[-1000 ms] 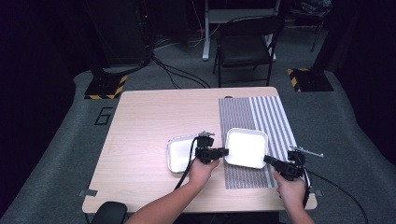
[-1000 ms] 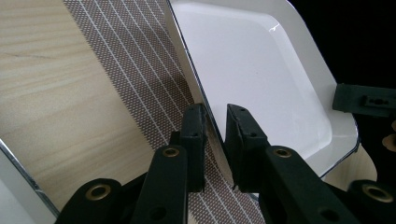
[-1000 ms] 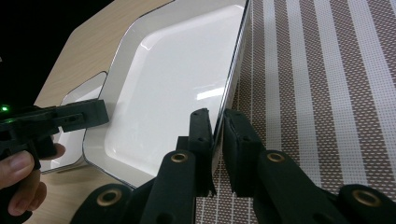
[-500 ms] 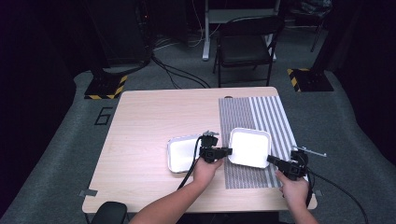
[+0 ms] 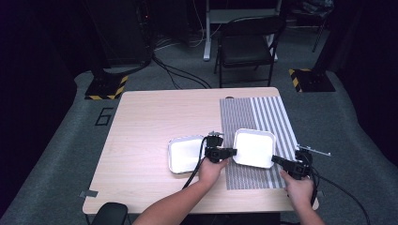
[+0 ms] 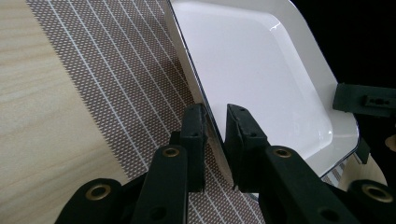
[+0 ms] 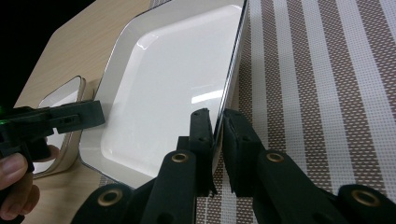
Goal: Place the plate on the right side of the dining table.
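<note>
Both grippers, left [image 5: 233, 151] and right [image 5: 274, 160], clamp opposite rims of the white tray [image 5: 254, 147]. Looks stiff, light, glossy-slippery. Rim grips suit it near the mat's [image 5: 281, 117] front edge.

overhead light is falling on the table [image 5: 155, 122] alone; the surrounding room is sinking into near black. the high view is reading soft and slightly grainy. glare is streaking the white tray [image 7: 177, 88] in the right gripper view and glinting along its rim in the left gripper view. near jaws are blurring slightly; shadows are staying faint.
</note>
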Motion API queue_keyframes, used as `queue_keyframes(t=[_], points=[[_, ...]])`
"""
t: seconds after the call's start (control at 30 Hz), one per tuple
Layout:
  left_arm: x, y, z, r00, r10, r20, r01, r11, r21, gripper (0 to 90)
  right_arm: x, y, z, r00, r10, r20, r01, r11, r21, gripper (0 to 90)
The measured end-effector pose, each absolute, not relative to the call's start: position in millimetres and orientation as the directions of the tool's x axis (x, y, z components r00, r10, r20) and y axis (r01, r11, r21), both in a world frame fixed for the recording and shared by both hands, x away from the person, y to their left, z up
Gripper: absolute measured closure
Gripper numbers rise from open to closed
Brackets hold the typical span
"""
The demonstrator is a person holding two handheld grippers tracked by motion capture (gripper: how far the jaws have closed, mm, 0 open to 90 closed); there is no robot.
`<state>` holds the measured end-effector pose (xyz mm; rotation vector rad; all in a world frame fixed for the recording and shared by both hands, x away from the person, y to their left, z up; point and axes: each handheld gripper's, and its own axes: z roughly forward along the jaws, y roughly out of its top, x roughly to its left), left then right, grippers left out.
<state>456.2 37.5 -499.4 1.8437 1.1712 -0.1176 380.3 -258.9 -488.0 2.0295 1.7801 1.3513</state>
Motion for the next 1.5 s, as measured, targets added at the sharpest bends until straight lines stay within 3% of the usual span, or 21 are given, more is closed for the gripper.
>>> queue_keyframes(t=[1.5], points=[[474.6,10.6,-512.8,0.512,0.689,-0.513,0.774,-0.110,0.624,75.5,419.2,-283.3,-501.2,-0.061,0.871,0.488,0.755,-0.279,0.594,84.6]])
